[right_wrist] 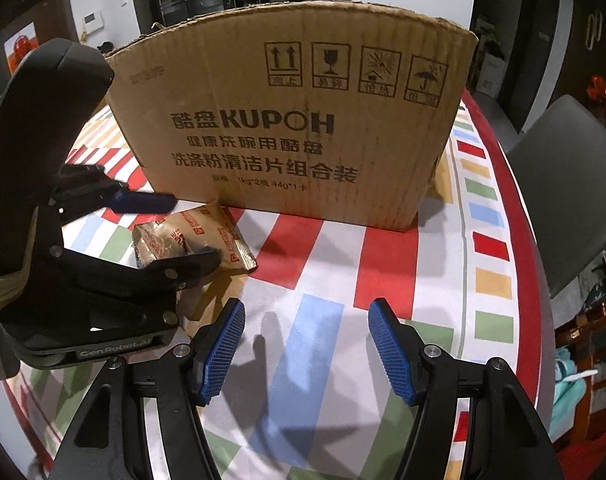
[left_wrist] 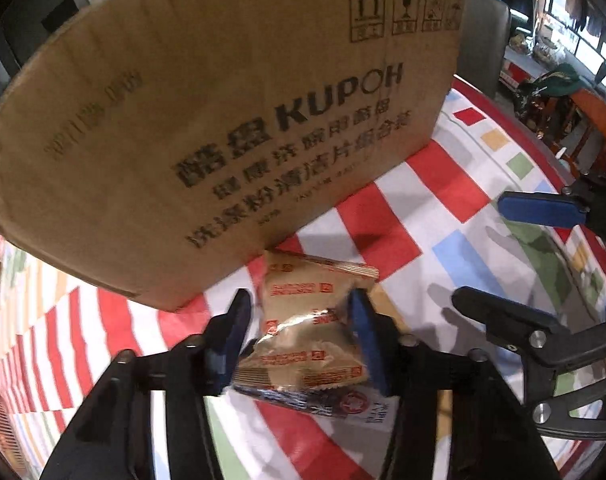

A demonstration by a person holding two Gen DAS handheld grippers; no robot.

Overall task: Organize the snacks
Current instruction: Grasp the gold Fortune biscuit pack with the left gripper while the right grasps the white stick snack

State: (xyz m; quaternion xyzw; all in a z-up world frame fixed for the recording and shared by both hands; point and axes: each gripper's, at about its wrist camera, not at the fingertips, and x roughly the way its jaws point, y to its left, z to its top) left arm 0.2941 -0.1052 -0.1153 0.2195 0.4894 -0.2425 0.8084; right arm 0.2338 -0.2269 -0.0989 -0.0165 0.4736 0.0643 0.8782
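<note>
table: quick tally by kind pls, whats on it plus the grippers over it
box: 1
gold packets: 2
dark packet: 1, partly under the gold ones
grippers: 2 (left gripper, right gripper)
total: 6

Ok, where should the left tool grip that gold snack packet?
Grip the gold snack packet across its puffed middle, coming from above with the left tool straddling it: it lies flat, and the cardboard box closes off its far side.
</note>
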